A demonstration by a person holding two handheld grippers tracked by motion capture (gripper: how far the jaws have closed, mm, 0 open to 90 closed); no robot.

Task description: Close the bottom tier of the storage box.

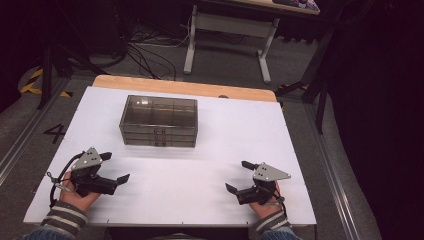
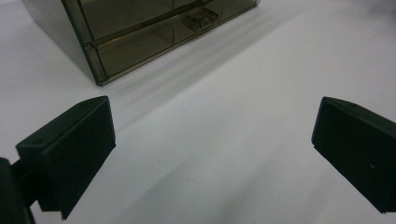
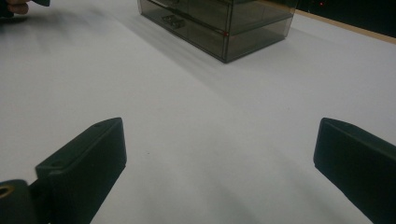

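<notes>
Left gripper (image 1: 114, 167), right gripper (image 1: 238, 176): jaws spread wide, nothing held, near the table's (image 1: 210, 130) front corners. Drawer box (image 1: 158, 121): smoky clear plastic, toward the back edge, left of centre. Likely light, rigid, slippery, crackable. Long axis parallel to front edge; drawer pulls (image 1: 159, 135) face the person; grip there.

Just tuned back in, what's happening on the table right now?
A person holds a hand-held gripper in each hand at the near edge of the white table. The left hand-held gripper and the right hand-held gripper both have their jaws spread wide and hold nothing. Farther back stands a smoky transparent drawer box, with its drawers shut as far as I can tell. Neither gripper touches it; both point roughly toward it from each side.
</notes>
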